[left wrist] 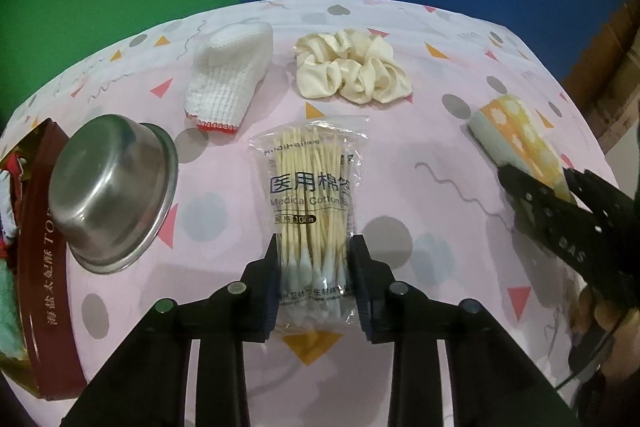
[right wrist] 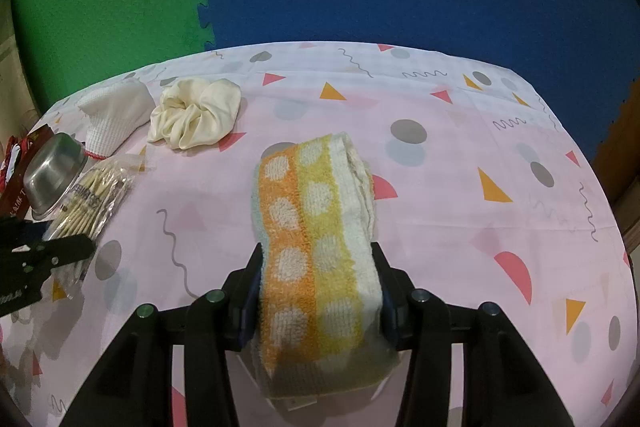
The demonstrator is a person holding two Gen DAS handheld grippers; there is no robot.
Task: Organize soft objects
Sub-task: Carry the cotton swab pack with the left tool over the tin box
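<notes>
Swab pack (left wrist: 310, 211) clamped between left gripper (left wrist: 316, 259) pads. Towel (right wrist: 320, 251) clamped in right gripper (right wrist: 318, 267). Bowl (left wrist: 108, 195) seen left of left gripper.

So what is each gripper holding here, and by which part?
The left gripper is closed on the bag of cotton swabs at its near, cotton-tip end. The right gripper squeezes the folded towel across its near half.

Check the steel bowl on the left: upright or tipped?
Tipped. The steel bowl leans with its rim on the red box, its base facing up toward the camera.
</notes>
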